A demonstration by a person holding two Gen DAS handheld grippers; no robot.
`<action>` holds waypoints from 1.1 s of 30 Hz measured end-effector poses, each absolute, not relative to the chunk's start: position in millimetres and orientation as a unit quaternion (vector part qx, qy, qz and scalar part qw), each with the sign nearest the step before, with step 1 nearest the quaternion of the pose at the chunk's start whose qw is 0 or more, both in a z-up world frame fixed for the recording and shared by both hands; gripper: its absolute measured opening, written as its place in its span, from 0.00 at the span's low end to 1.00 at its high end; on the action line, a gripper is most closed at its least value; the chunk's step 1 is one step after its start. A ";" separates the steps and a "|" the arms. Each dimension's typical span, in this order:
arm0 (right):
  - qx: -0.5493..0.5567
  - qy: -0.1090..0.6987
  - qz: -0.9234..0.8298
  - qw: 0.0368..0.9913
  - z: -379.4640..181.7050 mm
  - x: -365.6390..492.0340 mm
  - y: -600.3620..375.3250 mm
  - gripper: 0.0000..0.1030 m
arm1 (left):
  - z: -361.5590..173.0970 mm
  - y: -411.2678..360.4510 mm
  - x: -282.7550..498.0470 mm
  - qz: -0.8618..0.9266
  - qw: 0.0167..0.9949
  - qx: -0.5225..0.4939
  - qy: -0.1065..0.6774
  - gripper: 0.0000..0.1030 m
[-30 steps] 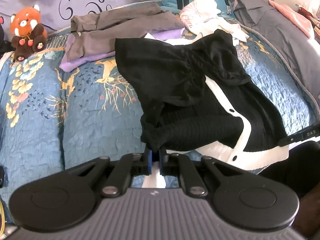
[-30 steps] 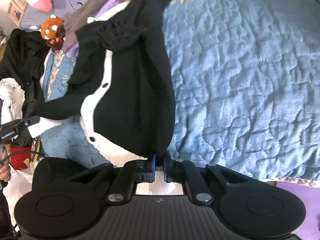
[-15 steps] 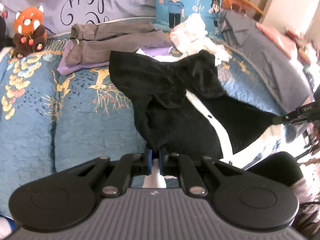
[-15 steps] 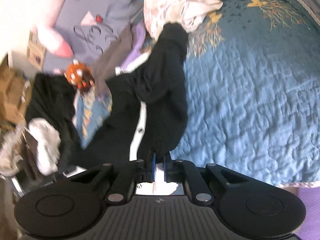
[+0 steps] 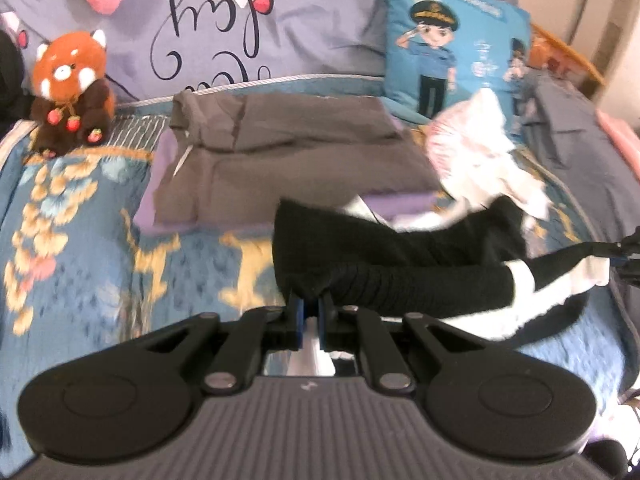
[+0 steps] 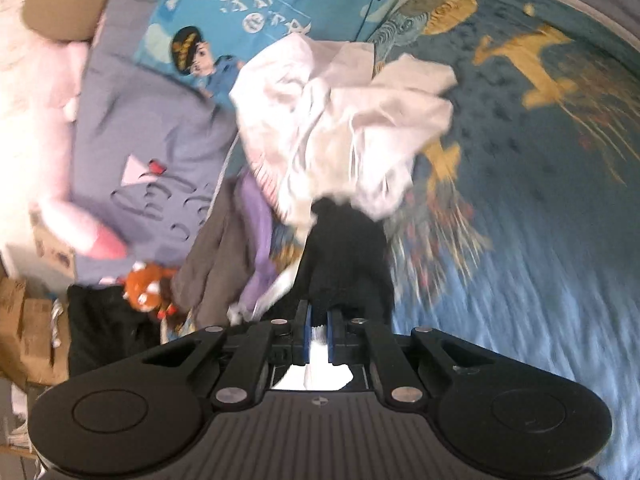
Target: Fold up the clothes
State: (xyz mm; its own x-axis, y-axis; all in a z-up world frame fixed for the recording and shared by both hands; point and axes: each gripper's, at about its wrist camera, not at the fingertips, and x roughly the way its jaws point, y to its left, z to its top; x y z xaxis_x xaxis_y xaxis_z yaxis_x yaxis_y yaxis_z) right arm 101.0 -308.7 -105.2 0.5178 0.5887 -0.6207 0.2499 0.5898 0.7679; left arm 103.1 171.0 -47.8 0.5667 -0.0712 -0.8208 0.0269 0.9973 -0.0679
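A black knit cardigan with white trim [image 5: 420,264] is held between both grippers above the blue quilt. My left gripper [image 5: 311,312] is shut on its black hem corner. My right gripper [image 6: 318,332] is shut on the other hem corner, where white trim shows between the pads; its tip also shows at the right edge of the left wrist view [image 5: 624,250]. In the right wrist view the cardigan [image 6: 344,264] hangs forward from the jaws. The garment is stretched between the grippers and bunched in the middle.
A folded grey garment [image 5: 288,152] lies on a purple one [image 5: 400,202] at the back of the bed. A crumpled white garment [image 5: 480,148] lies right of them. A red panda plush [image 5: 70,88] and pillows [image 5: 280,16] stand at the headboard.
Both grippers have lifted and moved toward the head of the bed with the cardigan. The cardigan has come up off the quilt and is now stretched and bunched between them.
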 end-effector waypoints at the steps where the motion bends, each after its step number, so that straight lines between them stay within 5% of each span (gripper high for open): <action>1: 0.440 0.477 0.108 0.753 -108.1 112.9 -308.9 0.07 | -53.0 169.3 118.3 -0.024 0.884 -0.018 0.467 0.07; 10: 0.429 0.477 0.077 0.763 -127.3 179.9 -308.4 0.08 | -113.0 165.1 193.2 0.010 0.862 0.032 0.505 0.17; 18: 0.379 0.462 0.065 0.799 -116.4 180.3 -311.7 0.36 | -106.1 193.3 186.8 0.026 0.874 0.027 0.484 0.67; 23: 0.274 0.453 0.094 0.843 -88.2 159.5 -290.6 0.43 | -62.1 195.3 156.3 0.010 0.900 0.036 0.434 0.81; 27: 0.135 0.435 0.128 0.881 -68.1 138.2 -257.2 0.44 | -60.1 164.2 121.6 -0.060 0.893 0.062 0.442 0.99; 33: -0.241 0.338 0.216 0.884 -91.0 94.4 -159.4 0.44 | -101.1 77.1 73.2 -0.125 0.862 0.274 0.408 1.00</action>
State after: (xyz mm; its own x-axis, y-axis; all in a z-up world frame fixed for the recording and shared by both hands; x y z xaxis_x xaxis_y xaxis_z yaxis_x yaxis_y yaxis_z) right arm 94.4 -159.4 -91.0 0.6780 0.2179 -0.7020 -0.5445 0.7905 -0.2805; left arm 73.2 77.1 -101.1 0.6349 0.0074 -0.7725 0.4397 0.8187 0.3692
